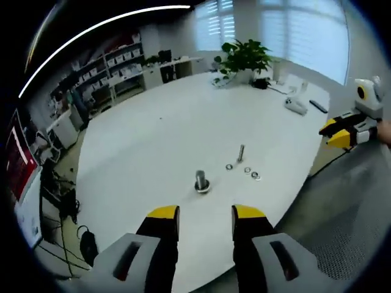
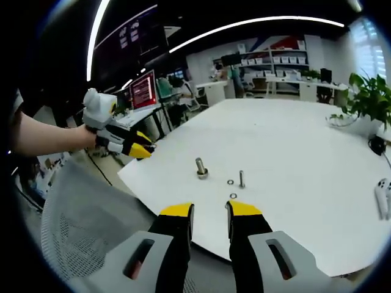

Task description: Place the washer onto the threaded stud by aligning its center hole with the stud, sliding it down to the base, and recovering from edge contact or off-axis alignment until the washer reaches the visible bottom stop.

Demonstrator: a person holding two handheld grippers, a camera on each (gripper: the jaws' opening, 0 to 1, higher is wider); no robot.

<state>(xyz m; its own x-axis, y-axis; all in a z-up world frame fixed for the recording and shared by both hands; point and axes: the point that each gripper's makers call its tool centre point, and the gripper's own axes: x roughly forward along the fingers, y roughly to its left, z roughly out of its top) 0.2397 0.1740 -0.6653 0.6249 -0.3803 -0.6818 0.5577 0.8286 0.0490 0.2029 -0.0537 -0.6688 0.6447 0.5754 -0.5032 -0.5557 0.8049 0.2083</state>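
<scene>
Both yellow-tipped grippers, left (image 1: 205,212) and right (image 2: 210,209), are held open and empty short of the upright threaded metal stud (image 1: 241,153), beside which small, possibly easily fumbled steel washers (image 1: 229,166) are scattered.

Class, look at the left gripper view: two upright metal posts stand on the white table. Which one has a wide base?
The thicker stud, nearer the left tongs. It stands on a wide round base; the thin bolt behind it, by the washers, has none.

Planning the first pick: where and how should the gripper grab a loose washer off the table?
Judging from the left gripper view, take the washer across its outer rim, coming from above with one jaw each side. It lies flat on the white table, so no edge stands up. It sits close to the slim stud; approach from the side away from it.
</scene>
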